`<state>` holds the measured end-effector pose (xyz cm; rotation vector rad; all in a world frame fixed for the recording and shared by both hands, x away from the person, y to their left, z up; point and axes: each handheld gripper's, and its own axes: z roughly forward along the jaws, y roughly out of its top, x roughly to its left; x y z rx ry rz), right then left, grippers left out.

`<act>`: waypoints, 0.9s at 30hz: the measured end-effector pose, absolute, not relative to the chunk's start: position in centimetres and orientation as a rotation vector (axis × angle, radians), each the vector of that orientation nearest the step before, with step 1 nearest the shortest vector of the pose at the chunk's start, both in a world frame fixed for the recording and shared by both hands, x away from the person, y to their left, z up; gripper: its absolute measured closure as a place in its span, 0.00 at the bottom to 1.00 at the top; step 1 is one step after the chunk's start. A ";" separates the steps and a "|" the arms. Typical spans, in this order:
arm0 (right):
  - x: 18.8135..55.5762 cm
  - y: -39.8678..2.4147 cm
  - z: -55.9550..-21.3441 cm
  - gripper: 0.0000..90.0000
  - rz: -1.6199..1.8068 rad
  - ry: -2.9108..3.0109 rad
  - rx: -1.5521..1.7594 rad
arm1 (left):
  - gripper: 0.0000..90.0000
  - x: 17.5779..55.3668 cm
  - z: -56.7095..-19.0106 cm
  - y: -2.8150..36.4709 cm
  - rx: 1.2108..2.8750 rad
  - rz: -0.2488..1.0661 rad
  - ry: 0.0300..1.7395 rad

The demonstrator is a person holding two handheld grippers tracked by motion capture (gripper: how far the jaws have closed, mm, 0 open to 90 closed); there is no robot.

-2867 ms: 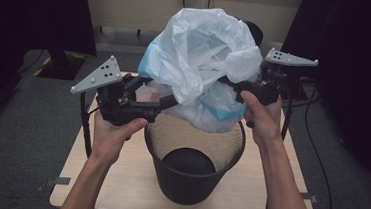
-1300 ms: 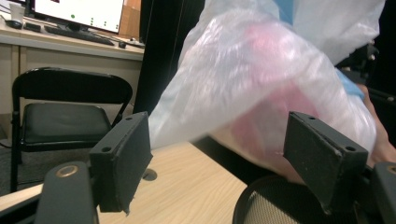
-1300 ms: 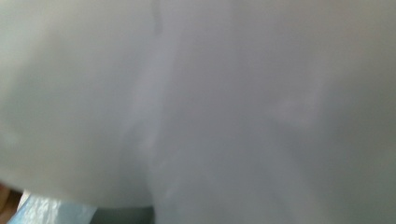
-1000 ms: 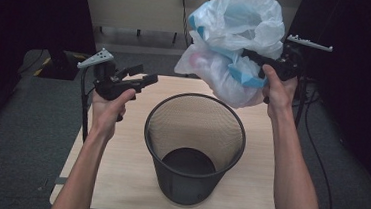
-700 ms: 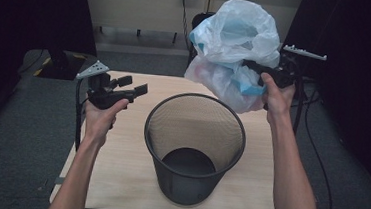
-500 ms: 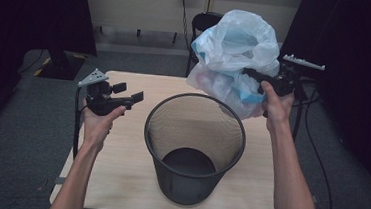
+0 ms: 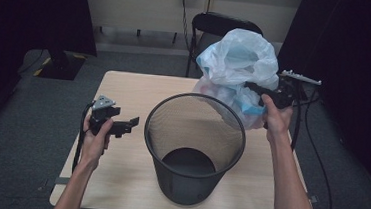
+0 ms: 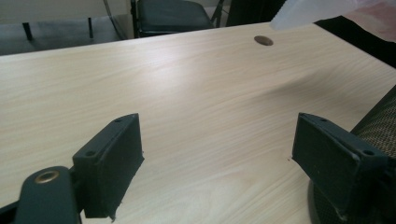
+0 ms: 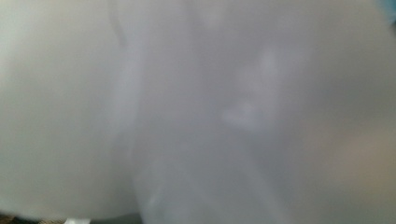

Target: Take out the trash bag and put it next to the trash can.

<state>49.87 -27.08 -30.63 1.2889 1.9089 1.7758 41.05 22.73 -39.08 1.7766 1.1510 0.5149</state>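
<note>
Holding the bag (image 7: 239,71) up at the far right of the table (image 7: 125,84), the right gripper (image 7: 255,87) has it out of the bin (image 7: 193,150), so the lifting-out looks done. What seems left is to carry the bag away or set it down, and perhaps to deal with the bin, which stands upright near the middle of the table with nothing showing inside but its dark floor.

The bag is a crumpled clear sack with blue and pale stuff inside. It hangs just beyond the bin's far right rim, its lower part close to or brushing the mesh; which of the two is hard to tell from above. In the right gripper view its pale film (image 9: 196,112) lies blurred right up against the lens.

Right jaws: closed tight on a fold of the bag's plastic.

Left gripper (image 7: 133,123): low at the near left, just left of the bin, over bare tabletop. Its jaws have just been opening and stand wide in the left gripper view, with nothing between the pads (image 8: 114,154) but wood. The right-hand pad sits just beside the bin's mesh wall (image 8: 380,128)
</note>
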 end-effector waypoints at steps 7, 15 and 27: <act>50.0 -27.2 -33.3 0.98 1.736 1.919 1.342 | 0.18 40.2 -41.9 22.3 1.866 0.498 1.190; 49.9 -28.0 -35.5 0.98 1.659 1.935 1.384 | 0.18 38.6 -44.6 21.4 1.980 0.493 1.181; 49.7 -29.2 -37.8 0.97 1.604 1.935 1.434 | 0.18 35.6 -48.8 20.4 2.151 0.503 1.177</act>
